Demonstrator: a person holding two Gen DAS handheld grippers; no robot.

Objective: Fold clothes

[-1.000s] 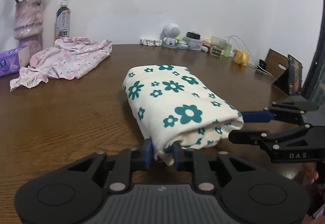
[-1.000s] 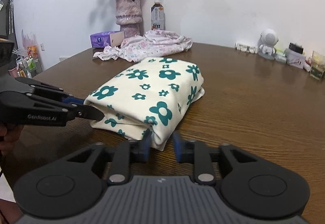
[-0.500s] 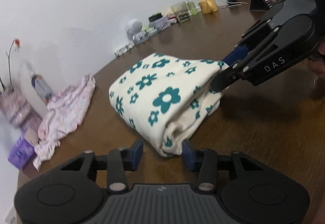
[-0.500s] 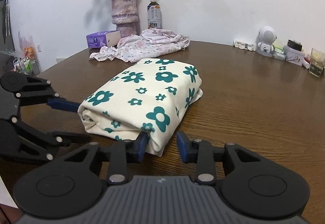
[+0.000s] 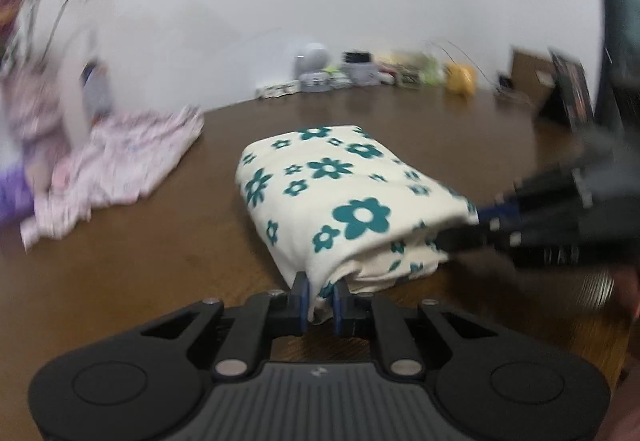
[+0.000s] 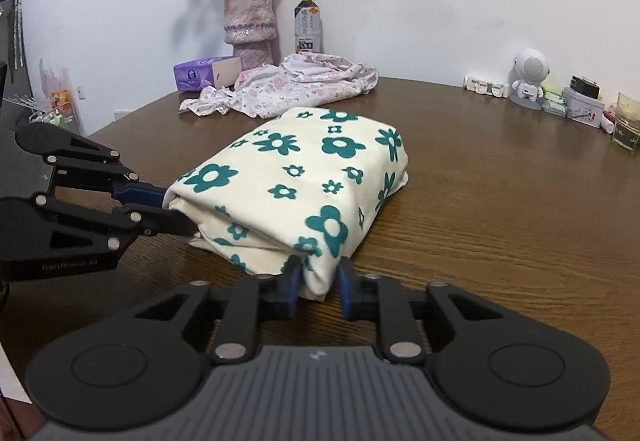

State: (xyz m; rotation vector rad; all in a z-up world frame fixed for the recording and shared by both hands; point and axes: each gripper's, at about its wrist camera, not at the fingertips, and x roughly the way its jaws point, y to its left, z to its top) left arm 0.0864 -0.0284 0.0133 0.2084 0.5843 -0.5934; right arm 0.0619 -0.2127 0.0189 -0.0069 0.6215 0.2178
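The cream garment with teal flowers [image 6: 296,181] is lying as a compact folded bundle near the middle of the brown wooden table [image 6: 500,209], its near corners toward the two grippers. The left gripper [image 5: 320,295] is pinching the bundle's near left corner, its blue pads drawn in tight on the cloth; half a second ago those pads were standing apart either side of the corner, so this jaw is just closing again. The right gripper [image 6: 318,277] is straddling the near right corner, its pads a little narrower than half a second ago. The left pad is touching cloth, a sliver of gap shows at the right one, so it is closing rather than fully clamped. The left view is blurring, so that hand is moving. I judge the bundle is being re-gripped for another fold or a shift. The pink floral garment [image 6: 296,89] is lying crumpled behind, beside the purple tissue pack [image 6: 200,73] and the vase [image 6: 248,25].
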